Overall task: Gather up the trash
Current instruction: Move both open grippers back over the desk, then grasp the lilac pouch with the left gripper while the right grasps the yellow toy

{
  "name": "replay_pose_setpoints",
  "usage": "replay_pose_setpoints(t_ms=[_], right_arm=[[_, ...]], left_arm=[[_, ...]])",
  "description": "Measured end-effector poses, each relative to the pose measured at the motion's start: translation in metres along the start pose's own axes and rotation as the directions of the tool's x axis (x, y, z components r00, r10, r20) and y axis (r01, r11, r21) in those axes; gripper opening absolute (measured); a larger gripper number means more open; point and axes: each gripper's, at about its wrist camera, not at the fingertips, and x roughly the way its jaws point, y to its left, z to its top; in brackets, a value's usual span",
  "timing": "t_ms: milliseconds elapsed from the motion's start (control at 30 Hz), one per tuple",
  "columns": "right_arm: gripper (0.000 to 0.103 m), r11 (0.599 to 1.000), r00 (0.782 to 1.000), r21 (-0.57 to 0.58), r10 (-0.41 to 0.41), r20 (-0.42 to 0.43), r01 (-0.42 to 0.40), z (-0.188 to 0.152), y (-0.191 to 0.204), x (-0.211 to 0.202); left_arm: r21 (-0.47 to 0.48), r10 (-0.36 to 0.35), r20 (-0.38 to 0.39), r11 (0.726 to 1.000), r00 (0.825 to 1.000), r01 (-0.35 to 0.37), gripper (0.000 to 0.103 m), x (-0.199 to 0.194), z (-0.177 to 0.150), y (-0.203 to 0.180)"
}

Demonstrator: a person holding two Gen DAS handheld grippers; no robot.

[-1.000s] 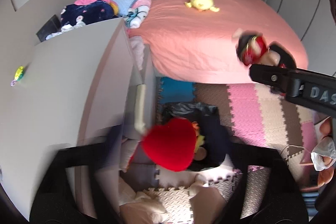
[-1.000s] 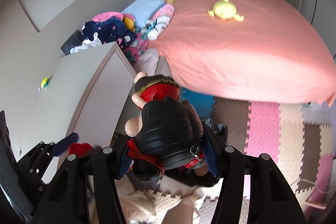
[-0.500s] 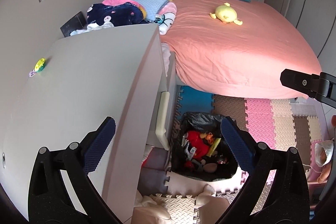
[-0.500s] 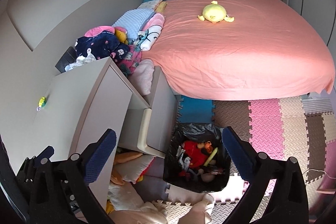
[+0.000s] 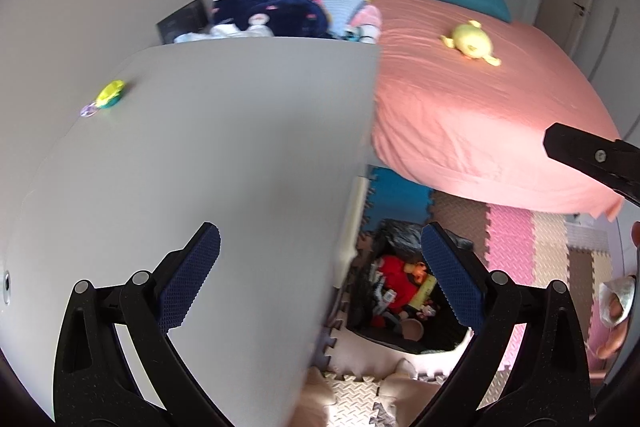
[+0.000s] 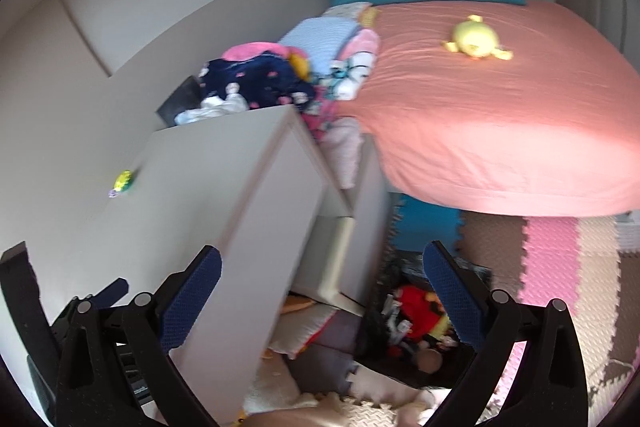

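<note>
Black trash bag [image 6: 404,315] mouth-up on floor, toys inside, orientation unclear.

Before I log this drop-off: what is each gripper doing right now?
Left gripper: open, holding nothing.
Right gripper: open, holding nothing; its jaws have just been opening.

Both cameras ride on the hand-held tools and look forward and steeply down past their own blue-padded fingers. The left wrist view sits close above the grey cabinet [image 5: 208,147], whose top fills its left half. The right wrist view stands further off to the side, so the cabinet [image 6: 224,187] shows its front too. Both views share the pink bed [image 5: 480,99] [image 6: 500,115], the yellow plush toy [image 5: 472,43] [image 6: 476,39], the foam floor mats [image 5: 516,247] [image 6: 556,259] and the black bin of toys [image 5: 404,295] [image 6: 416,319].
</note>
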Motion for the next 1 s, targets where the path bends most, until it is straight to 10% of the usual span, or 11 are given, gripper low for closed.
replay_pose_setpoints(t_ms=[400, 1000], right_arm=[[0.100, 0.956, 0.990, -0.268, 0.092, -0.110, -0.118, 0.060, 0.110, 0.089], [0.094, 0.873, 0.947, -0.408, 0.157, -0.280, -0.266, 0.115, 0.240, 0.200]], left_arm=[[-0.248, 0.102, 0.017, 0.964, 0.995, -0.095, 0.097, 0.032, 0.040, 0.121], [-0.613, 0.252, -0.089, 0.749, 0.964, -0.252, 0.097, 0.070, 0.085, 0.304]])
